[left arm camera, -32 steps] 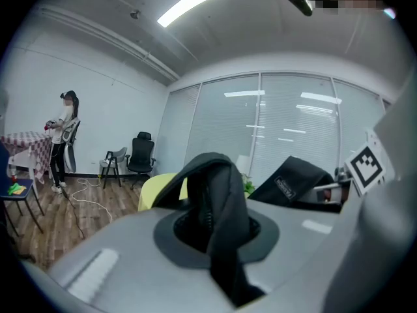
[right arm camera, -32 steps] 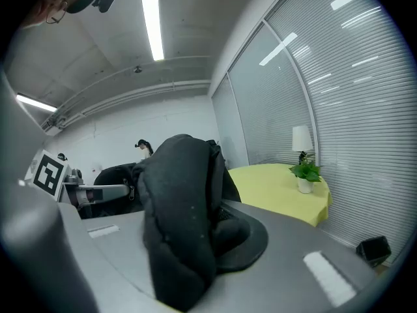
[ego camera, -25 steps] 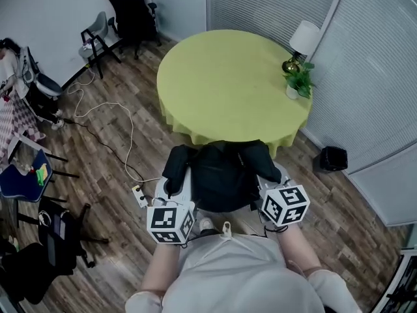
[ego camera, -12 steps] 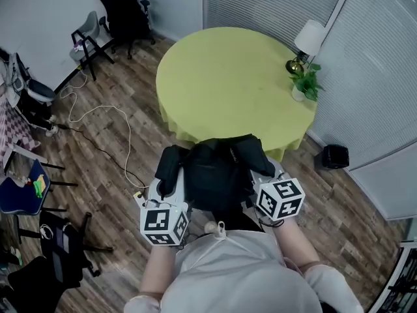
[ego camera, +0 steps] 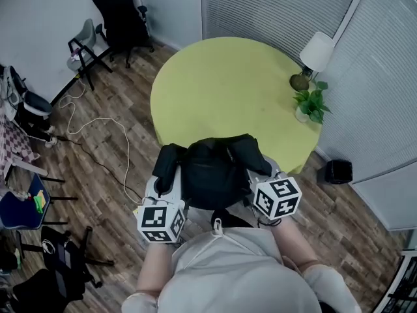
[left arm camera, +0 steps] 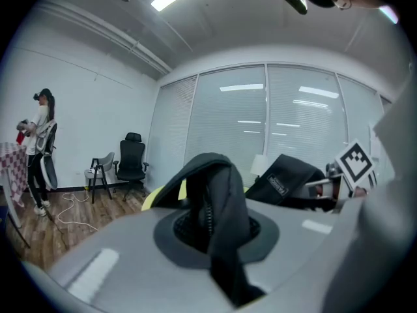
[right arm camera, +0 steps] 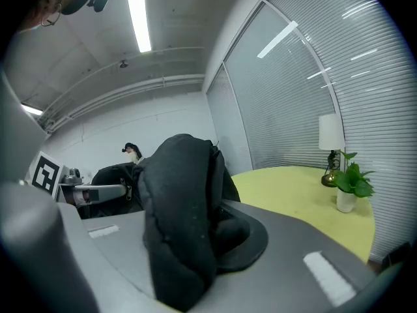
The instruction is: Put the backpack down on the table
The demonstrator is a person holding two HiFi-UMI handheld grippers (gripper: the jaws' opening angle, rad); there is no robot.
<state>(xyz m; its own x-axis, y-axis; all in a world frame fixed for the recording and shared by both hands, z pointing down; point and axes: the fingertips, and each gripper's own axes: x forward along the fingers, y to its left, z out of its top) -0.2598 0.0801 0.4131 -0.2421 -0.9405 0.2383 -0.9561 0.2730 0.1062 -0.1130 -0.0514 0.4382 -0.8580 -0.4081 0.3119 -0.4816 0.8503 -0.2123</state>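
Observation:
A black backpack hangs between my two grippers, its far side over the near edge of the round yellow-green table. My left gripper is shut on the backpack's left shoulder strap, which loops up out of the shut jaws in the left gripper view. My right gripper is shut on the right shoulder strap, a thick padded fold that fills the right gripper view. The backpack's underside is hidden, so I cannot tell whether it touches the table.
A lamp and a potted plant stand at the table's right edge. A black bin sits on the floor to the right. Chairs and a white cable are at the left. A person stands far left.
Both grippers have carried the backpack forward to the table. Its far side now overlaps the table's near edge, where before it hung short of it. Both grips are unchanged.

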